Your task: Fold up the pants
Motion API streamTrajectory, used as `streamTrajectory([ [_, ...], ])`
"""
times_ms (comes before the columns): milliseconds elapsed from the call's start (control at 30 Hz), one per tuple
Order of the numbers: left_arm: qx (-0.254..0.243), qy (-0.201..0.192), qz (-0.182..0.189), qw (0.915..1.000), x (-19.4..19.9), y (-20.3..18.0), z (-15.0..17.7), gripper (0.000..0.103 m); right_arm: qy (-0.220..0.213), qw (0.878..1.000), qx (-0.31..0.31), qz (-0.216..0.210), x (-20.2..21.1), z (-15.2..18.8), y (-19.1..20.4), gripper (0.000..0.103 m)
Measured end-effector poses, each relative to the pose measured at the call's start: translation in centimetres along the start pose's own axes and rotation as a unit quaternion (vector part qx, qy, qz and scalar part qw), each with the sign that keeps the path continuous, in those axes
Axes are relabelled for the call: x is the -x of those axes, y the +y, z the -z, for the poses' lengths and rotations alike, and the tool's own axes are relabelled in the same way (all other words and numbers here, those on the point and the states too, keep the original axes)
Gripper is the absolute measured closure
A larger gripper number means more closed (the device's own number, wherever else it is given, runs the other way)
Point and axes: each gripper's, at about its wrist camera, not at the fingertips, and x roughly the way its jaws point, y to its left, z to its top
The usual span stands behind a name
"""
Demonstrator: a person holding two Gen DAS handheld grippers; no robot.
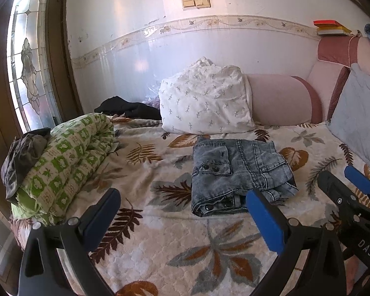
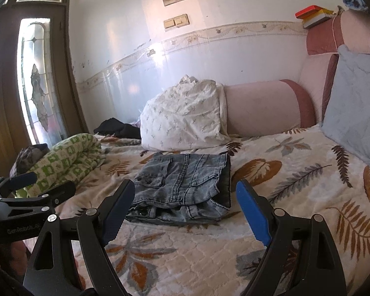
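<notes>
Pants, grey denim, lie folded in a compact bundle on the leaf-patterned bedspread, before a white pillow. Left gripper and right gripper hover nearside, tilted slightly downward, jaws wide, empty.

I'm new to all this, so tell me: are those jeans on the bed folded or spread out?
Folded. The jeans lie as a compact stack on the bed, layered edges showing at the near side, no legs stretched out.

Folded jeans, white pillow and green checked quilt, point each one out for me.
folded jeans (image 1: 236,172), left wrist view, middle of the top denim layer
white pillow (image 1: 204,98), left wrist view, centre of its front face
green checked quilt (image 2: 69,160), right wrist view, middle of the roll
</notes>
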Motion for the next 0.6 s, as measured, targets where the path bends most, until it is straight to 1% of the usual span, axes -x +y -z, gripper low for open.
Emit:
streamTrajectory([
  [333,0.004,0.023,-0.005,0.9997,-1.6,0.4,1.0,0.0,0.007,1.0,0.012,0.004,-0.1,0.1,0.3,0.019],
  [600,0.004,0.03,-0.01,0.9995,-2.0,0.8,1.3,0.0,0.014,1.0,0.016,0.007,-0.4,0.3,0.4,0.019],
])
